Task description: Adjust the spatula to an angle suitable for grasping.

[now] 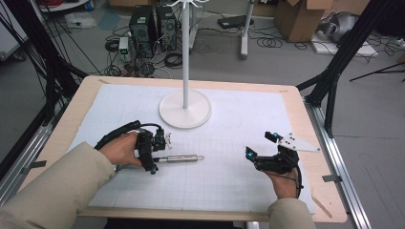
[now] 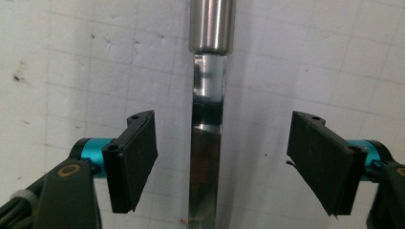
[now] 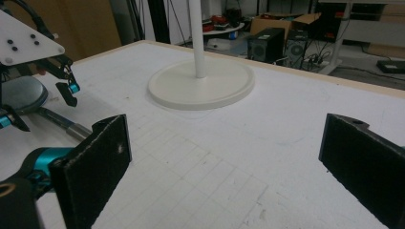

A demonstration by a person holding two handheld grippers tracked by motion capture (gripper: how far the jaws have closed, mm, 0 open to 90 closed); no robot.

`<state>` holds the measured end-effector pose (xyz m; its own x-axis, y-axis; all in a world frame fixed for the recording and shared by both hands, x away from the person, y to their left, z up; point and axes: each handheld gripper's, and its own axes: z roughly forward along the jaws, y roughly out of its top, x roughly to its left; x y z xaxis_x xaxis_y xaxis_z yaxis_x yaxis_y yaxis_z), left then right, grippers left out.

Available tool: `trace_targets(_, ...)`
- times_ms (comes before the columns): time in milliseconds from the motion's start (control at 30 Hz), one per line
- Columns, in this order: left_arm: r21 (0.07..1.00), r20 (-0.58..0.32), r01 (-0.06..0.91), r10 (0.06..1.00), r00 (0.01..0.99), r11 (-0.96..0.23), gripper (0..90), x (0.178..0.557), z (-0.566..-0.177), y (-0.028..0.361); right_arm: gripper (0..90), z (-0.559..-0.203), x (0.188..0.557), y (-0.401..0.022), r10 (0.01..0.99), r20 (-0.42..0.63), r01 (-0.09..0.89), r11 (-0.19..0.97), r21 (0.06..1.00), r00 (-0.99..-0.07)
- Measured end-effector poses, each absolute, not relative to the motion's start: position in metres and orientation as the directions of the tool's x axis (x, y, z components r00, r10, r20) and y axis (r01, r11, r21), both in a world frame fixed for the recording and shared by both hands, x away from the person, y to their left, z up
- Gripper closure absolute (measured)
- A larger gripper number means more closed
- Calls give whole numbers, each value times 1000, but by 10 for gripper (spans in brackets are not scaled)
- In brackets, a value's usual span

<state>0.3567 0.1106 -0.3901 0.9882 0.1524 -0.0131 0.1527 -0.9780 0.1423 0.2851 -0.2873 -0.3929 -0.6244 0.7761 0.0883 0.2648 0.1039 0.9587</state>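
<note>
While the left gripper (image 1: 155, 148) holds its jaws wide on both sides of the metal tool (image 2: 206, 143), probably to grab it, the right gripper (image 1: 261, 145) waits wide open and empty at 3 o'clock on the surface (image 1: 229, 181).

Your high view looks forward and down over the worktop (image 1: 296, 119). Your left gripper view faces straight down, close. Your right gripper view looks low toward the white stand (image 3: 200, 81), shared with high.

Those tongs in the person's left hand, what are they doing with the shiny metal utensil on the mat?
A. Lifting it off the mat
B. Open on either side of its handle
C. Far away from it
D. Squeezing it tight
B: in the left gripper view the tongs stand open, with a gap on each side of the metal utensil lying on the mat.
</note>
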Motion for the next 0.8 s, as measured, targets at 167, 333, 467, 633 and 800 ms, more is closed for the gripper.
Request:
trace_targets(167, 115, -14, 169, 168, 986, -979, 322, 359, -394, 110, 28, -393, 285, -288, 776, 90, 264, 101, 959, -624)
trace_targets(333, 96, -19, 179, 178, 984, -979, 401, 360, -396, 110, 28, -393, 285, -287, 776, 90, 267, 103, 958, -624)
trace_targets(467, 84, -17, 201, 200, 980, -976, 463, 362, -398, 110, 28, -393, 285, -288, 776, 87, 263, 103, 959, -624)
trace_targets(633, 71, -29, 214, 213, 977, -974, 500, 363, -400, 111, 28, -393, 285, -288, 776, 86, 262, 105, 959, -625)
trace_targets(800, 69, -27, 212, 210, 977, -975, 545, 364, -400, 111, 28, -393, 285, -288, 777, 89, 264, 103, 959, -624)
